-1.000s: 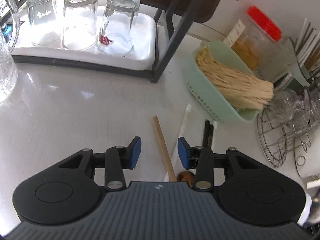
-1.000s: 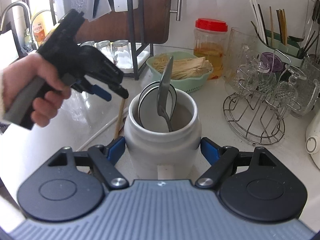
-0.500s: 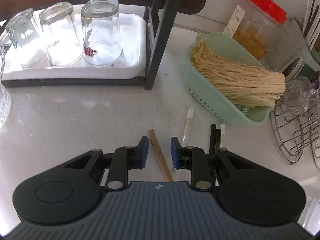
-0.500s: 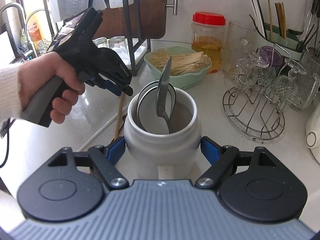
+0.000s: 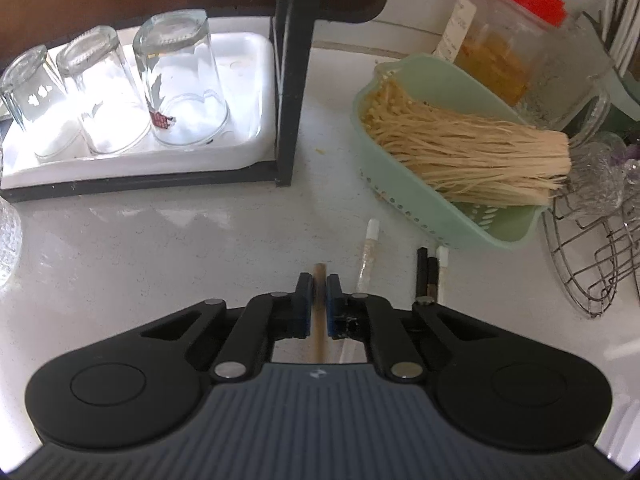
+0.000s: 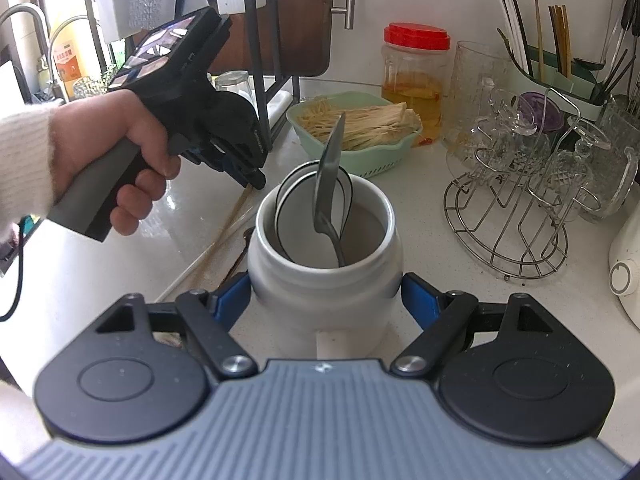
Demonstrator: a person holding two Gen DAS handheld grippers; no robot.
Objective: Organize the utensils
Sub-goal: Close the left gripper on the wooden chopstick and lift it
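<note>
A wooden chopstick lies on the white counter, and my left gripper is closing its blue pads on it near its far end. Beside it lie a clear-white chopstick, a pair of black chopsticks and a white one. In the right wrist view a hand holds the left gripper low over the chopsticks. My right gripper is shut on a white ceramic jar, which holds a metal spoon and white black-rimmed spoons.
A mint basket of enoki mushrooms sits just right of the chopsticks. A black rack post and a white tray of upturned glasses stand behind. A wire cup rack, red-lidded jar, utensil drainer and white appliance fill the right.
The left gripper's jaws have narrowed from well apart to pinching the wooden chopstick, and the gripper has shifted sideways to centre on it. The right gripper and jar have stayed put.
</note>
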